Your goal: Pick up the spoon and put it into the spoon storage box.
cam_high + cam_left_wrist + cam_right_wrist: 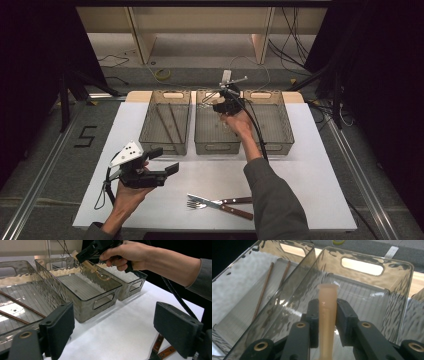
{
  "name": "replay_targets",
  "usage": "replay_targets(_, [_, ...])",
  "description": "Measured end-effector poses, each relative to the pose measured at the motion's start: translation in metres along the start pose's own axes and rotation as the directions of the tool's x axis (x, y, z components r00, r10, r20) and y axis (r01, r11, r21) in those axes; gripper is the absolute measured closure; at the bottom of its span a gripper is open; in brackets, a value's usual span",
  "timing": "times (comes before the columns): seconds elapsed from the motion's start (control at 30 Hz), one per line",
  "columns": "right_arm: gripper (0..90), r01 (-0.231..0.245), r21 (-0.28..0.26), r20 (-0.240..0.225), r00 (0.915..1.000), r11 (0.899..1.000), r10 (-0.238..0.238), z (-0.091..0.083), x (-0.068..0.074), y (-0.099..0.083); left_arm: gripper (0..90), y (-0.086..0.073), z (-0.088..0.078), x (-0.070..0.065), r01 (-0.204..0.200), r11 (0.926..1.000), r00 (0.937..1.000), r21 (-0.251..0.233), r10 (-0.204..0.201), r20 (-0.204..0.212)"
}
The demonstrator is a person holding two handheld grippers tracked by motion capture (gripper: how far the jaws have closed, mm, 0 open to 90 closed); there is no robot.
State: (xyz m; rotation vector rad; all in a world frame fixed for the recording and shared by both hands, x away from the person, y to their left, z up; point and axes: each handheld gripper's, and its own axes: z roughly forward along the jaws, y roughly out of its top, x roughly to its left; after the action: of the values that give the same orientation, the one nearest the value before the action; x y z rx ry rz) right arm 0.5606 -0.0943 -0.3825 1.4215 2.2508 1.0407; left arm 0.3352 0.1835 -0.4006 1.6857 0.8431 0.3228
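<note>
My right gripper (218,106) hangs over the middle clear bin (216,146), shut on a pale amber plastic spoon (327,315). The spoon's handle sticks out past the pads toward the bin's far wall. In the left gripper view the spoon's bowl (102,275) dips inside that bin, seen through its wall. My left gripper (167,160) is held above the white table cover at the front left, pointing toward the bins. Its jaws are open with nothing between them (120,322).
Three clear bins stand in a row at the back of the table. The left bin (165,145) holds two brown chopsticks (172,122). The right bin (272,145) looks bare. Wooden-handled forks (220,204) lie near the front edge.
</note>
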Motion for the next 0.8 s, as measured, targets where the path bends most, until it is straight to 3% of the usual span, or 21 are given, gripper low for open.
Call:
replay_targets(0.43, [72.1,-0.03,-0.012,-0.006,0.9995,0.999,0.03,0.01,0.002,-0.001,16.7,0.0,0.001,-0.002,-0.011,0.9999,0.9999,0.005,0.011,0.008])
replay_targets(0.53, [53.6,-0.043,0.003,-0.017,0.9989,0.999,0.043,0.01,0.002,0.0,16.7,0.0,0.0,-0.002,-0.003,1.0,1.0,-0.001,0.003,0.008])
replay_targets(0.7, [42.6,-0.018,-0.017,-0.026,0.9995,1.0,0.018,-0.003,0.002,0.002,16.7,0.0,0.0,-0.001,-0.009,1.0,0.9999,0.003,0.009,0.008])
replay_targets(0.8, [38.1,0.013,-0.011,-0.078,0.9968,1.0,-0.014,-0.016,0.007,0.002,16.7,0.0,0.0,-0.002,-0.003,1.0,1.0,-0.005,0.003,0.009])
